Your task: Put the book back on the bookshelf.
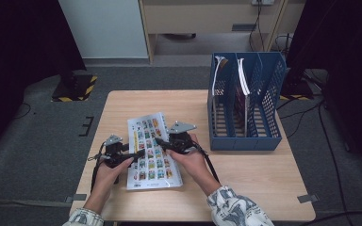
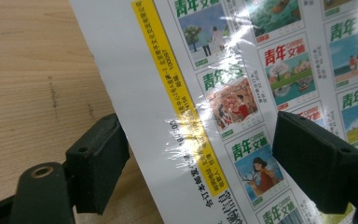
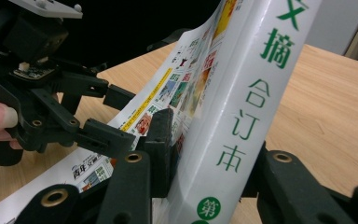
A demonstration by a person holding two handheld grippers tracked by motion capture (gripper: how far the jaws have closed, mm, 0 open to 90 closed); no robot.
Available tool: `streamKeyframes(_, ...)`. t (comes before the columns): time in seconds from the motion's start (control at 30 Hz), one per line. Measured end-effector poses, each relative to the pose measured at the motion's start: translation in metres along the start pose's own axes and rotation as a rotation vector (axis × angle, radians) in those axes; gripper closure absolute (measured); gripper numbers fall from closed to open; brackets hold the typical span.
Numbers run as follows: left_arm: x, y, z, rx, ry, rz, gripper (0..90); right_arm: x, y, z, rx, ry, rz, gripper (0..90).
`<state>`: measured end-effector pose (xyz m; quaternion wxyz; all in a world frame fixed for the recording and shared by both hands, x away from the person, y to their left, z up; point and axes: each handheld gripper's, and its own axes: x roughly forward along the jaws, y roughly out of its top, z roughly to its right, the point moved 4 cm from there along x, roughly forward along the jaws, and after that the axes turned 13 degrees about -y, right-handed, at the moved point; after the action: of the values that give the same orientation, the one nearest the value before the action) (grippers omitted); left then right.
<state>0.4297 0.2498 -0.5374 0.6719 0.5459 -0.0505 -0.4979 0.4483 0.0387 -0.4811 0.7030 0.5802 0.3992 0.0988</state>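
High view: book point(image 1: 151, 153) on table point(image 1: 245, 179), not yet in rack point(image 1: 245, 141); right gripper point(image 1: 162, 143) clamped on spine, left gripper point(image 1: 134, 154) gaping around cover edge, unpinched; lifting and filing likely left.

**Colours on the table**

The book point(image 1: 152, 151) has a white cover patterned with rows of small colourful pictures, a yellow stripe, and green characters on its white spine. Right of the book stands a blue perforated file rack point(image 1: 245, 140). The table point(image 1: 245, 183) is pale wood; the grippers' jaws are black.
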Motion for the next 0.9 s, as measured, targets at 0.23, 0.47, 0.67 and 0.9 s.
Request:
streamKeyframes(0.23,0.007,0.013,-0.012,0.015,-0.028,-0.001,18.2,0.009,0.006,0.007,0.021,0.0,0.01,68.0)
streamKeyframes(0.47,0.006,0.03,-0.028,-0.002,-0.025,0.063,21.0,0.02,0.022,0.02,0.041,-0.033,0.051,71.2)
streamKeyframes(0.67,0.007,0.018,-0.032,-0.023,-0.031,0.009,22.7,0.032,0.025,0.023,0.025,-0.051,0.035,72.3)
streamKeyframes(0.9,0.022,0.006,-0.029,-0.021,-0.076,-0.088,18.5,0.03,0.026,0.022,0.036,-0.041,0.051,72.8)
